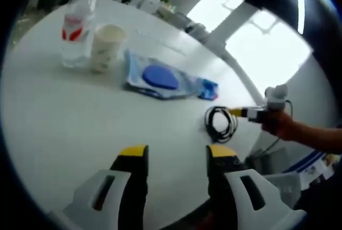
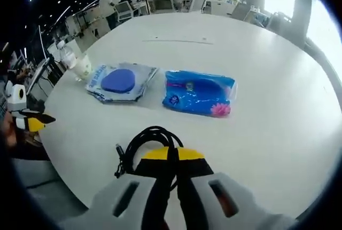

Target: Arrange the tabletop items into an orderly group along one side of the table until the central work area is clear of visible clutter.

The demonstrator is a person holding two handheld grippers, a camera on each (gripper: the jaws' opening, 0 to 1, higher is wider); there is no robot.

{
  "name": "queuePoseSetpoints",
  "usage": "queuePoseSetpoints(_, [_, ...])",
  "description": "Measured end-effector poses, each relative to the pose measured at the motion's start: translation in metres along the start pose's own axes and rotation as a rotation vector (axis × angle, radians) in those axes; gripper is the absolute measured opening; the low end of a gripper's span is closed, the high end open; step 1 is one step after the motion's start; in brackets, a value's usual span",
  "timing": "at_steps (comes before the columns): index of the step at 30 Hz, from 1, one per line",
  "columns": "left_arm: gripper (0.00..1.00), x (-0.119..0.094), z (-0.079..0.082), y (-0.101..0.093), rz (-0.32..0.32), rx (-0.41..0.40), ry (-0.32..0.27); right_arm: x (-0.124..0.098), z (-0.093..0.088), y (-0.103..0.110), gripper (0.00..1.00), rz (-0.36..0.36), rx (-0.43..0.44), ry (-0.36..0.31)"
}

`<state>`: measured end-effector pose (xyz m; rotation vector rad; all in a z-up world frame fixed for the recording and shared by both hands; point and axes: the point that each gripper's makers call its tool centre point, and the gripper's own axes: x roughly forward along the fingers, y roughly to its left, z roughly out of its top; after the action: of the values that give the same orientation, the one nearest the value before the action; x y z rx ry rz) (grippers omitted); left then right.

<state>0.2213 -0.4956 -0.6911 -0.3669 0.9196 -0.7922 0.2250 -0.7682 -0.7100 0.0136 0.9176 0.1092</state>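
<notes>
In the left gripper view, the left gripper [image 1: 176,154] is seen closest, at 6 o'clock. Its two yellow-tipped jaws are spread apart, and nothing is held between them. Only the white table [image 1: 64,128] is under them.

Going from left to right in this view, a clear water bottle [image 1: 76,30] with a red label is seen at 10 o'clock. A paper cup [image 1: 107,46] is stood just beside it, and the two look to be touching. A flat packet with a blue round shape [image 1: 159,77] on it is laid near the cup, at about 12 o'clock. A small blue pack [image 1: 208,88] is peeking out right next to the packet. A coiled black cable [image 1: 220,122] is laid at 3 o'clock. The right gripper [image 1: 241,112] is seen there, with its yellow tip at the cable, and a hand [image 1: 280,125] is wrapped around it.

In the right gripper view, the right gripper [image 2: 172,158] is closest, at 6 o'clock. Its jaws are pressed together on the black cable [image 2: 144,142], which is pinched near the table's edge. The left gripper [image 2: 35,122] is seen at 9 o'clock. The cup [image 2: 83,67] and bottle [image 2: 67,55] are seen at 10 o'clock, close by the table's edge. The flat packet [image 2: 120,81] is laid at 11 o'clock. The blue pack [image 2: 199,92] is laid just beside it, at 12 o'clock, with a small gap between them.
</notes>
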Motion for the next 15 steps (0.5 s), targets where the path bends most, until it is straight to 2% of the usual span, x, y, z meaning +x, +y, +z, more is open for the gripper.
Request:
queuePoseSetpoints(2, [0.41,0.0004,0.0002,0.0001,-0.001,0.000,0.000,0.0076,0.0032,-0.0067,0.02,0.002,-0.002,0.003])
queuePoseSetpoints(15, [0.40,0.0023,-0.0017,0.0015,-0.001,0.002,0.011,0.0051,-0.0065,-0.0047,0.02,-0.014,-0.005,0.022])
